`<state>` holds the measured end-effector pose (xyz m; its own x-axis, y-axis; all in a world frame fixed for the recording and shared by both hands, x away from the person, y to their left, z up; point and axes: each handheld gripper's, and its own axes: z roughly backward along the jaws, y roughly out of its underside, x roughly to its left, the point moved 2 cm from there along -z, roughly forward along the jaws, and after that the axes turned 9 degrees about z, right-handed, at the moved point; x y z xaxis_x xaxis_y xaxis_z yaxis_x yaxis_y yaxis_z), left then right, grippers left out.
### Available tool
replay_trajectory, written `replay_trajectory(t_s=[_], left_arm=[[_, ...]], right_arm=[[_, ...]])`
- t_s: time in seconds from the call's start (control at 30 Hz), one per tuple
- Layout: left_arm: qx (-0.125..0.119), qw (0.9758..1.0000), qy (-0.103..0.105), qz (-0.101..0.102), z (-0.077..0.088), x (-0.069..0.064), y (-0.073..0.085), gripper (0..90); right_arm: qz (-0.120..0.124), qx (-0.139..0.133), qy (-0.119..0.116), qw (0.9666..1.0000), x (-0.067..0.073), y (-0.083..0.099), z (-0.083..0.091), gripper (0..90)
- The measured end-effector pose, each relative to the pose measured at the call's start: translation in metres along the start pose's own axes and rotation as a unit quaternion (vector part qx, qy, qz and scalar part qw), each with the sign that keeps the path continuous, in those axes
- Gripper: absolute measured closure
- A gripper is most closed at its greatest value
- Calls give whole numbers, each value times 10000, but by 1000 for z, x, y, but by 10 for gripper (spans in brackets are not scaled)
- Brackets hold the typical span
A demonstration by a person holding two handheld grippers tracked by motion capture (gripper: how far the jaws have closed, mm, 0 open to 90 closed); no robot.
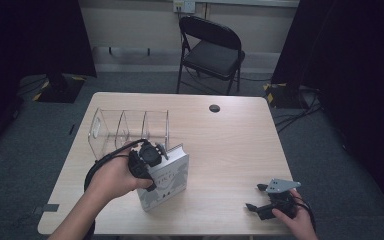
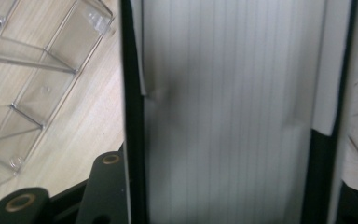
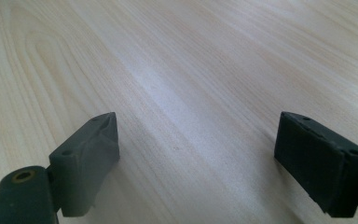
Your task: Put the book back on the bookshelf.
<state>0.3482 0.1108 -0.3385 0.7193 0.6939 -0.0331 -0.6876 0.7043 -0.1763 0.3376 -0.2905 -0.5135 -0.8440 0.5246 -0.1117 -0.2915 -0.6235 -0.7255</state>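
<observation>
right claw [image 1: 254,198]: near right corner of the worktop [image 1: 230,145], jaws wide apart, nothing between them; bare wood grain under it in the right gripper view.
left claw [image 1: 166,156]: near left, clamped on the book [image 1: 172,180] from above; in the left gripper view the page block [image 2: 223,112] sits tight between the two black jaws.
book: upright on its bottom edge, near-left of centre, patterned cover facing the near side; just in front of the clear organiser [image 1: 130,127], apart from it as far as I can tell.
step: grasp looks done, book not yet lifted. Judging by layout, it goes into one of the organiser slots.
next move: lift straight up, carry far-left over a slot, keep the book vertical and square to the dividers, lower in. Risk: edge catches a divider or shoves the light organiser.
organiser: three open slots, all empty, far left.
worktop: pale wood, cable grommet [image 1: 214,108] at far centre.
room: grey carpet, black folding chair [image 1: 211,50] beyond the far edge, dark curtains both sides, wall socket [image 1: 184,6] behind.
</observation>
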Motion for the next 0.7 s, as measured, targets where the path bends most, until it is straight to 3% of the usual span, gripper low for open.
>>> replay_trajectory(t_s=[0.1, 0.33, 0.4, 0.47, 0.7], left_arm=[[-13, 9997, 21, 243, 0, -1, 1, 528], [50, 9993, 44, 370, 5, 1, 4, 530], [67, 9988, 50, 486, 7, 2, 5, 530], [124, 9989, -14, 460, 9, 3, 5, 530], [-3, 9968, -117, 792, 17, 11, 8, 532]], right_arm=[[-1, -1, 0, 10000, 0, 0, 0, 132], [3, -1, 0, 10000, 0, 0, 0, 132], [2, -1, -1, 10000, 0, 0, 0, 132], [0, 0, 0, 10000, 0, 0, 0, 132], [-9, 4, 0, 10000, 0, 0, 0, 132]])
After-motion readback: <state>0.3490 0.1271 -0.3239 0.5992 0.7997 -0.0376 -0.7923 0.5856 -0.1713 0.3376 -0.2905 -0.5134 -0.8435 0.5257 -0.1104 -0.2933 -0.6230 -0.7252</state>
